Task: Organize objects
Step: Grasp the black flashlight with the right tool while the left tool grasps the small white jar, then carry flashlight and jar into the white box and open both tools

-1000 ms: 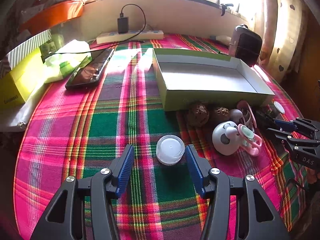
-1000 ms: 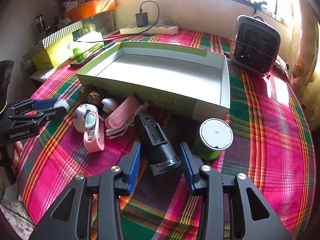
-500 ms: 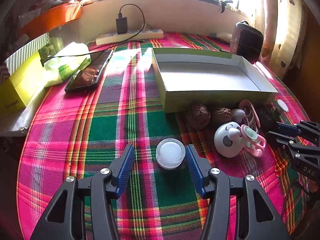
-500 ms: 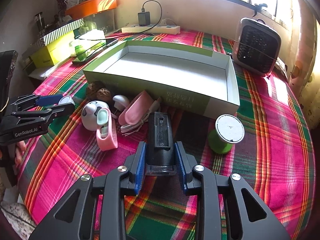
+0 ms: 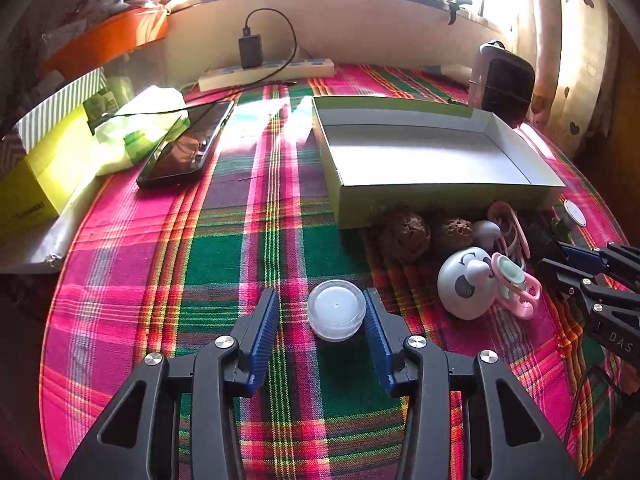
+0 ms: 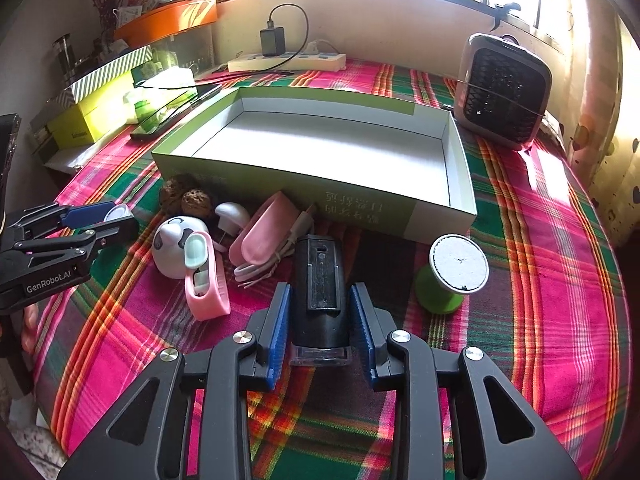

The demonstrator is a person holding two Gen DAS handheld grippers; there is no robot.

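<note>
A small white jar (image 5: 337, 314) stands on the plaid cloth between the fingers of my left gripper (image 5: 320, 296). Its jaws are closing: the right pad is at the jar's side and a gap remains at the left pad. My right gripper (image 6: 320, 286) is shut on a black flashlight (image 6: 319, 256) that lies lengthwise between its blue pads, clear lens end toward the camera. An empty green box (image 6: 360, 204) with a white inside sits just beyond. In the right wrist view the left gripper (image 6: 116, 220) shows at the left edge.
In front of the box lie a panda toy (image 5: 460, 284), a pink case (image 6: 206, 292), two walnuts (image 5: 404, 232) and a green spool (image 6: 452, 276). A small fan (image 6: 504, 92) stands at the back right, with a phone (image 5: 186, 148), power strip (image 5: 268, 72) and yellow box (image 5: 40, 176) to the left.
The left jaws have narrowed around the jar. The right jaws closed on the flashlight, which turned from slanted to straight between the pads.
</note>
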